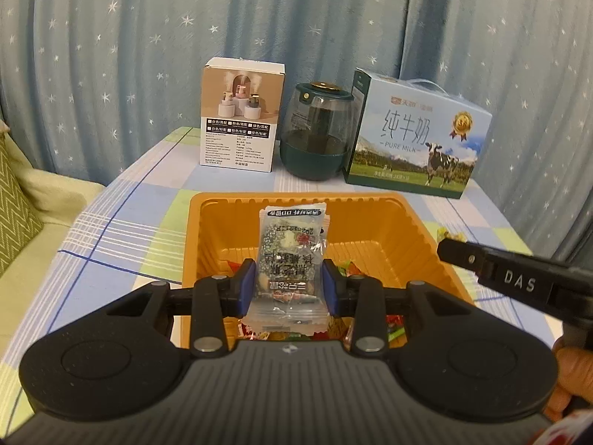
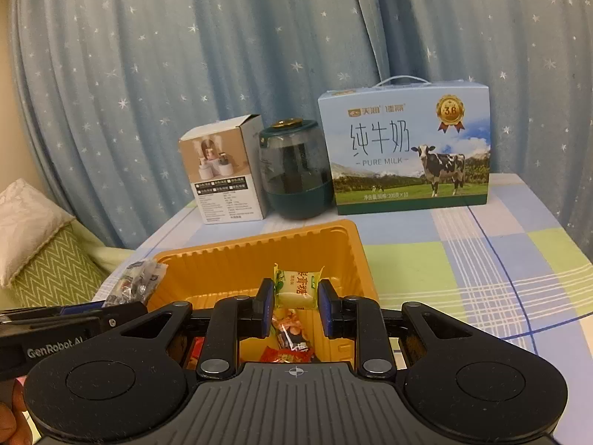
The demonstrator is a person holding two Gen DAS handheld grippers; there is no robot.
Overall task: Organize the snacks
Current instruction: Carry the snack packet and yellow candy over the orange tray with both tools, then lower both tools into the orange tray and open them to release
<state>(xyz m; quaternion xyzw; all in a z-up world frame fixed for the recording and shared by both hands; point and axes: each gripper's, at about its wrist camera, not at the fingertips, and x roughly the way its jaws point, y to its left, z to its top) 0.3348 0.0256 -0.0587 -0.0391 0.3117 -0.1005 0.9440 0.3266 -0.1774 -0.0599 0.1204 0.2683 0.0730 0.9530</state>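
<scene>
An orange plastic tray (image 1: pixel 415 237) sits on the checked tablecloth and holds several wrapped snacks (image 1: pixel 355 270). My left gripper (image 1: pixel 289 283) is shut on a clear, dark-printed snack packet (image 1: pixel 291 248) and holds it upright over the tray. My right gripper (image 2: pixel 295 304) is shut on a small yellow candy (image 2: pixel 296 289) above the same tray (image 2: pixel 355 256), where more wrapped snacks (image 2: pixel 291 337) lie below. The right gripper's finger (image 1: pixel 493 270) shows at the right of the left wrist view. The left gripper and its packet (image 2: pixel 133 283) show at the left of the right wrist view.
Behind the tray stand a white humidifier box (image 1: pixel 241 118), a dark green jar (image 1: pixel 315 133) and a blue milk carton (image 1: pixel 418 129). A blue star curtain hangs behind. A sofa with a green zigzag cushion (image 2: pixel 55 270) is left of the table.
</scene>
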